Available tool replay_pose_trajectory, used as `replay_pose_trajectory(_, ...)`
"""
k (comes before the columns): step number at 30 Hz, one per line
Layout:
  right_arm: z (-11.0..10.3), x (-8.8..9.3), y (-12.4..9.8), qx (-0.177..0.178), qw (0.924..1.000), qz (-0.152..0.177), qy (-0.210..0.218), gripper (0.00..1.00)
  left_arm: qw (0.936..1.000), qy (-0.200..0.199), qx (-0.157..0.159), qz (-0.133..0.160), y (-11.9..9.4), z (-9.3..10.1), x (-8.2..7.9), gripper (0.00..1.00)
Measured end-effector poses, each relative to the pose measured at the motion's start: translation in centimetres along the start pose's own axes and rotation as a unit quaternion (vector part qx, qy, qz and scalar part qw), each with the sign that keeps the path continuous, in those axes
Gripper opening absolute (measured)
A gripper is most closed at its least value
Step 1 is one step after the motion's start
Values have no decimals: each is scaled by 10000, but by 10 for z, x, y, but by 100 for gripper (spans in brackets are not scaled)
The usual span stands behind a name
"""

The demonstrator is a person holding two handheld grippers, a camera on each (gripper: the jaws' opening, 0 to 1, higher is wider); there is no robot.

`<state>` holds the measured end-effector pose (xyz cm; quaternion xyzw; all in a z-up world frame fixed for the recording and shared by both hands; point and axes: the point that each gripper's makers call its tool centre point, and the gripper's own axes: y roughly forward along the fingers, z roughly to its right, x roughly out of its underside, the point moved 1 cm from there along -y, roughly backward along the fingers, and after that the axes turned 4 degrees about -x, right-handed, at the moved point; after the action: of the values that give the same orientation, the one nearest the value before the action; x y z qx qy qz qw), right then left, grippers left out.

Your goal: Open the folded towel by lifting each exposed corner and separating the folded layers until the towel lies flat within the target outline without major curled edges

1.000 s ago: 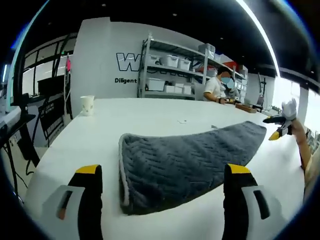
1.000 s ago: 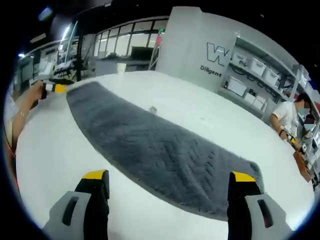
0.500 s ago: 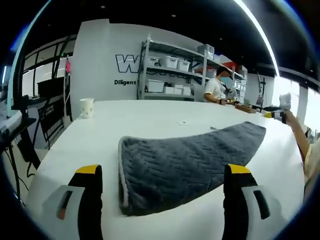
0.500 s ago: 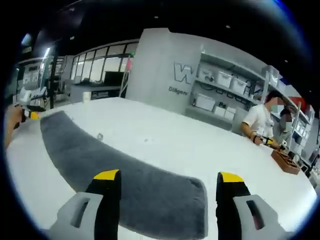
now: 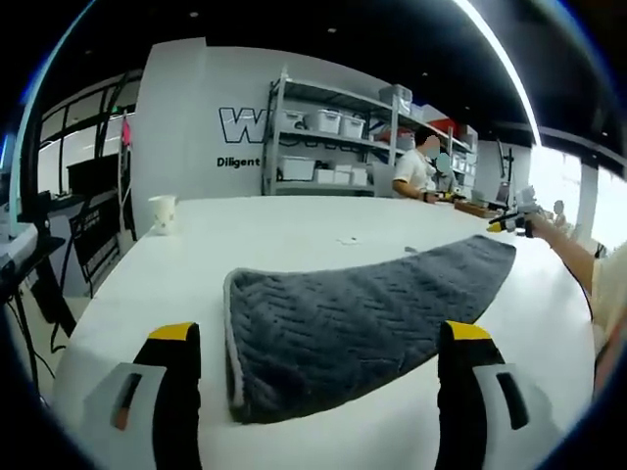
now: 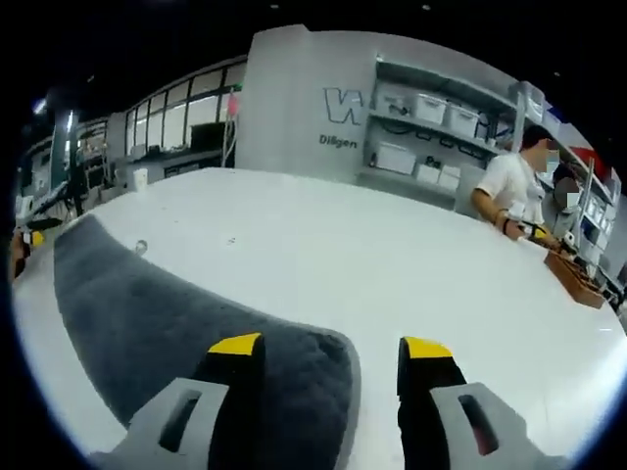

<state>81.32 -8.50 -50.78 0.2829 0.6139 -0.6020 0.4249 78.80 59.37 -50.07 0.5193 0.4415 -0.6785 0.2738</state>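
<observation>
Corner approach stage: towel [image 5: 362,318] folded at frame centre; left gripper [image 5: 318,392] and right gripper [image 6: 328,387] jaws apart, empty. Next: grip the lower-centre corner.

- The grey wall [image 5: 186,117] carries a large outlined "W", the rest hidden behind a shelf rack [image 5: 333,137].
- Below it, small dark lettering reads "Diligent".

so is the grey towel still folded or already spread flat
Still folded. The grey towel lies as a long narrow strip on the white table, and its near end shows a doubled edge.
</observation>
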Motion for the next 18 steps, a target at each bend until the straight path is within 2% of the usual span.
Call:
replay_pose_trajectory(2, 6, 2, 7, -54, 10000, -68, 22, 41, 10000, 26, 10, 59, -1, 1, -3, 100)
replay_pose_trajectory(5, 1, 7, 13, -180, 9996, -199, 47, 34, 9999, -25, 1, 138, -1, 0, -5, 100)
replay_pose_trajectory(6, 0, 8, 14, -189, 9996, -222, 43, 33, 9999, -32, 2, 140, -2, 0, -5, 100)
replay_pose_trajectory(10, -5, 22, 22, -379, 9969, -677, -108, 31, 9999, -77, -40, 97, -2, -3, -3, 99)
replay_pose_trajectory(12, -2, 26, 26, -358, 9965, -746, -87, 30, 9999, -54, -66, 66, -2, -4, -2, 98)
replay_pose_trajectory(15, -3, 26, 26, -355, 9974, -621, 25, 17, 9997, -104, -162, 175, -4, -8, -6, 96)
replay_pose_trajectory(18, -6, 20, 27, -487, 9979, -415, 46, 5, 9994, -240, -100, 218, -5, -10, -7, 96)
